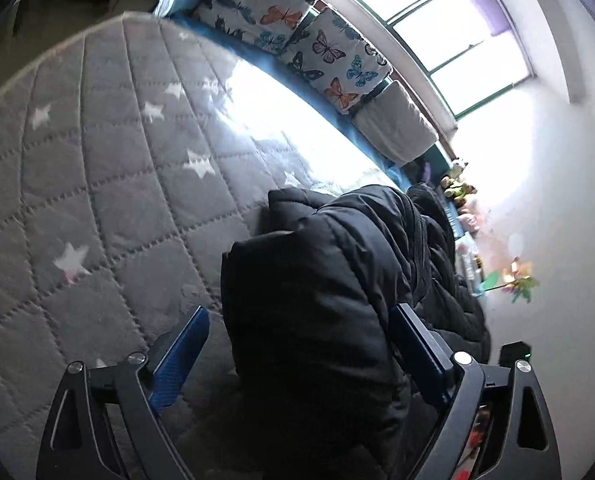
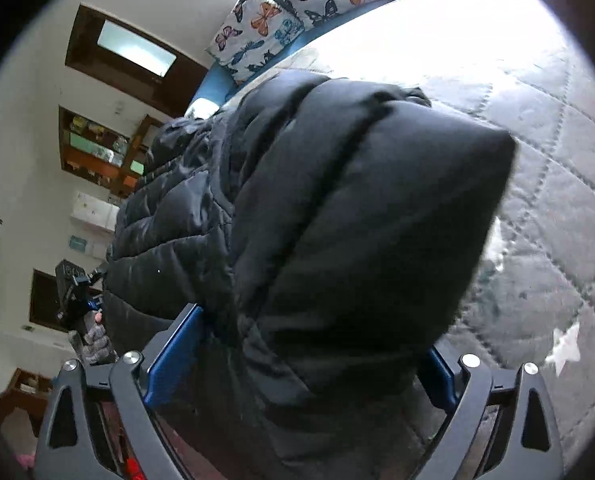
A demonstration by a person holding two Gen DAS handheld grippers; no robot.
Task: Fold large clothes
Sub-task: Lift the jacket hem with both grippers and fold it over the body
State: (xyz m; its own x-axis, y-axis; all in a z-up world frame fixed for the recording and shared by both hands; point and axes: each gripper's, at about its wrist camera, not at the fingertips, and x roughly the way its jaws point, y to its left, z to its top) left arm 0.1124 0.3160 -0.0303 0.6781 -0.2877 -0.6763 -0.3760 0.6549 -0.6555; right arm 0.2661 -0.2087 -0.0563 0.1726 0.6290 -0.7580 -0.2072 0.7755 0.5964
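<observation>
A black quilted puffer jacket (image 1: 329,280) lies bunched on the grey star-patterned bed cover (image 1: 109,184). My left gripper (image 1: 300,311) stands open over its near end. A padded fold sits between the blue fingers (image 1: 185,348), and a small gap shows beside the left one. In the right wrist view a thick padded fold of the jacket (image 2: 357,208) bulges up between the wide-spread blue fingers (image 2: 173,356) of my right gripper (image 2: 313,332), which is open. The fabric fills the gap and hides most of the right finger.
Butterfly-print pillows (image 1: 297,36) and a grey cushion (image 1: 397,128) line the far edge of the bed under a bright window (image 1: 437,28). Small toys (image 1: 461,188) stand along the wall. Wooden shelves (image 2: 97,152) and another gripper in a hand (image 2: 77,292) show at left.
</observation>
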